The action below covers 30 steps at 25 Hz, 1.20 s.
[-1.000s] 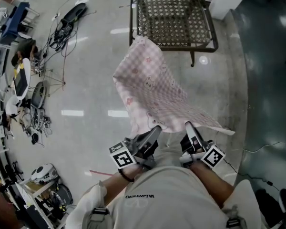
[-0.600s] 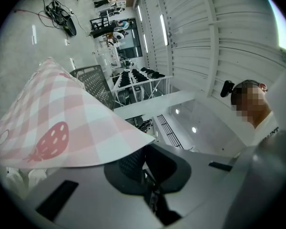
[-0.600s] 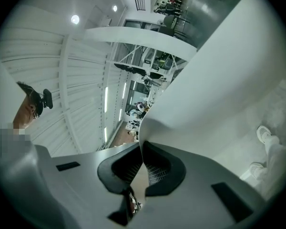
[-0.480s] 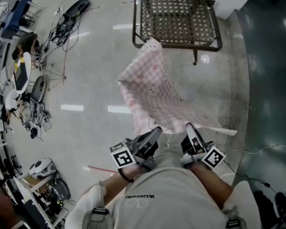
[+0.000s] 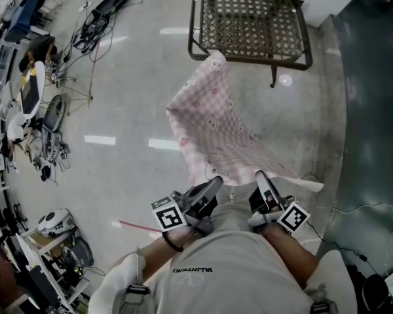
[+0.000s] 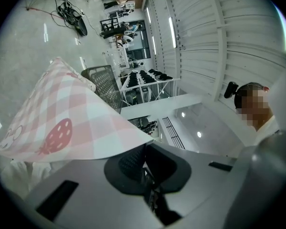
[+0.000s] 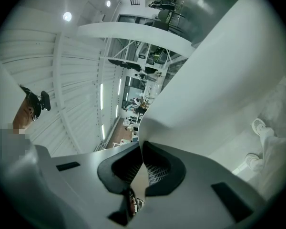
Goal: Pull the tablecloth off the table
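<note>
Tablecloth of pink-and-white checked fabric with small printed figures (image 5: 213,133): in the head view it hangs in the air as a long slanted sheet above the pale glossy floor (image 5: 118,175). Its far corner lies at the near rim of the dark metal counter with a lattice top (image 5: 262,58); whether cloth and rim touch there cannot be told. Its near edge runs down to the person's chest, where the left hand-held gripper (image 5: 213,183) and the right hand-held gripper (image 5: 260,177) each meet it, just beside one another. The rest of the lattice top is bare of cloth. A tangle of black cables (image 5: 95,28) lies on the floor well to the left.

In the left gripper view the dark ribbed pads are pressed together on the cloth's edge, and the sheet rises away from them with a red strawberry print (image 6: 57,136) facing the camera. The grey lattice counter shows beyond it.

In the right gripper view the jaws are likewise pinched on the cloth's edge, and the plain white underside sweeps up and to the right.
</note>
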### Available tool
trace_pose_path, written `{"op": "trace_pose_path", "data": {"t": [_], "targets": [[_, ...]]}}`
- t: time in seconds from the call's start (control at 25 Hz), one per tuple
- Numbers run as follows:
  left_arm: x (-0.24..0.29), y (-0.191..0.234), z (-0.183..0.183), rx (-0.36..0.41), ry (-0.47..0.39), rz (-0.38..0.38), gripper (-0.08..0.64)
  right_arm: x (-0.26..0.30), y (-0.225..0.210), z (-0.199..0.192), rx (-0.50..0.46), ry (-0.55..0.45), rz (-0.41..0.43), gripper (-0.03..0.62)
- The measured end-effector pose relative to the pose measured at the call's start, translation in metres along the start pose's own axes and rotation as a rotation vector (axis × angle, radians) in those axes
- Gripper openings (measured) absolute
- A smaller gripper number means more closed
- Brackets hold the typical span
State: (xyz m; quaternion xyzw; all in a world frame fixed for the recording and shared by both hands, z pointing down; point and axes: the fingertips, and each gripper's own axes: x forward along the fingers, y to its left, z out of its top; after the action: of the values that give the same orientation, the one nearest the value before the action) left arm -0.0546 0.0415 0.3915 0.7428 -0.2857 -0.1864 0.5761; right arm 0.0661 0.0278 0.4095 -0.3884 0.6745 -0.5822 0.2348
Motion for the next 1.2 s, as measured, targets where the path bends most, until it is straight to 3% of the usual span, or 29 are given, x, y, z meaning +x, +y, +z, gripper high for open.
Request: {"op": "trace_pose_path", "data": {"t": [0.52, 1.2], "targets": [[-0.014, 0.007, 0.002, -0.014, -0.008, 0.019, 0.002, 0.007, -0.003, -0.015, 0.016, 0.033, -0.016, 0.014], [0.013, 0.009, 0.014, -0.012, 0.031, -0.005, 0.003, 0.023, 0.002, 0.005, -0.002, 0.015, -0.011, 0.015]]}}
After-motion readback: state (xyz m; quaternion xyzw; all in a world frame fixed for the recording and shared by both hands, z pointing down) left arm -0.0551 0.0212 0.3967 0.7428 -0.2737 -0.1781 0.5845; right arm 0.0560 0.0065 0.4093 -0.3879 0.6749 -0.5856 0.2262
